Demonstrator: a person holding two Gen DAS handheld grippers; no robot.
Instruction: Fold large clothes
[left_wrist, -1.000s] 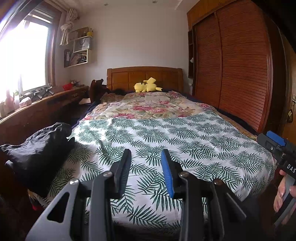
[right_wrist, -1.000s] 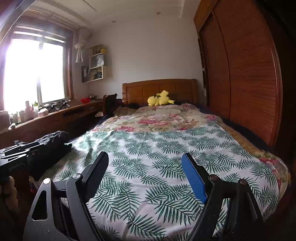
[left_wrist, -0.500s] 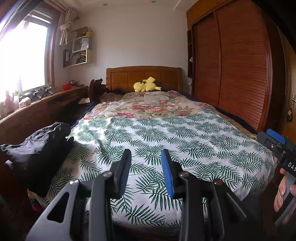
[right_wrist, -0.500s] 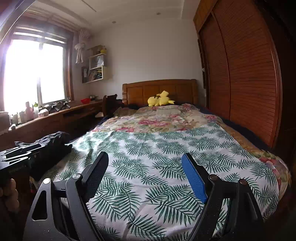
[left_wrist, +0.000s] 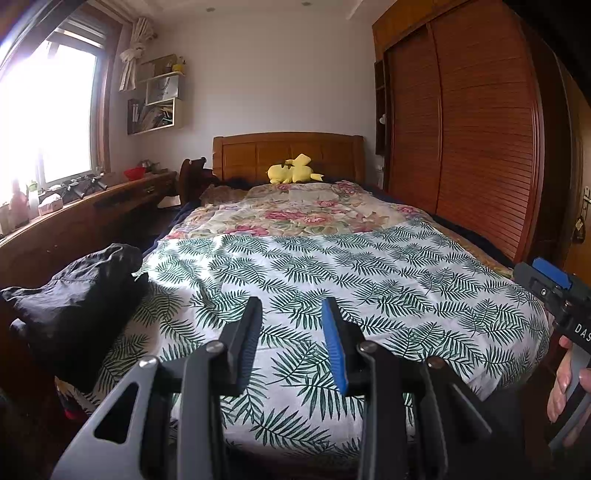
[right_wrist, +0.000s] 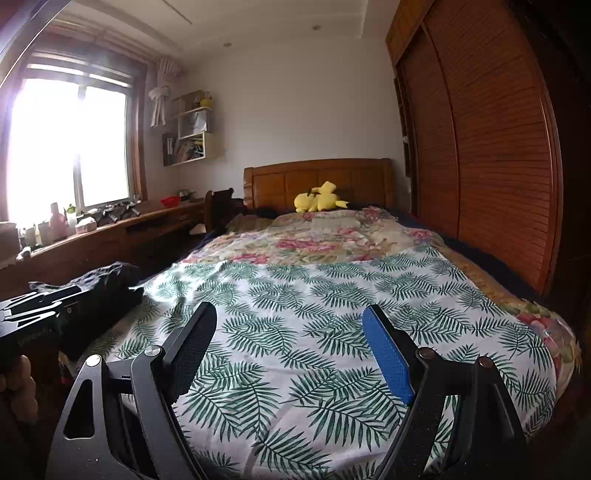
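Observation:
A crumpled black garment lies in a heap at the bed's near left corner; it also shows in the right wrist view. My left gripper is open and empty, held above the foot of the bed, to the right of the garment. My right gripper is open wide and empty, also above the foot of the bed. Each gripper shows at the edge of the other's view: the right one and the left one.
A white sheet with green leaves covers the near half of the bed, with a floral quilt beyond. A yellow plush toy lies by the headboard. A wooden desk runs along the left; a wardrobe stands right.
Both grippers have lifted and tilted slightly, so the bed sits a little lower in view. Nothing was taken hold of.

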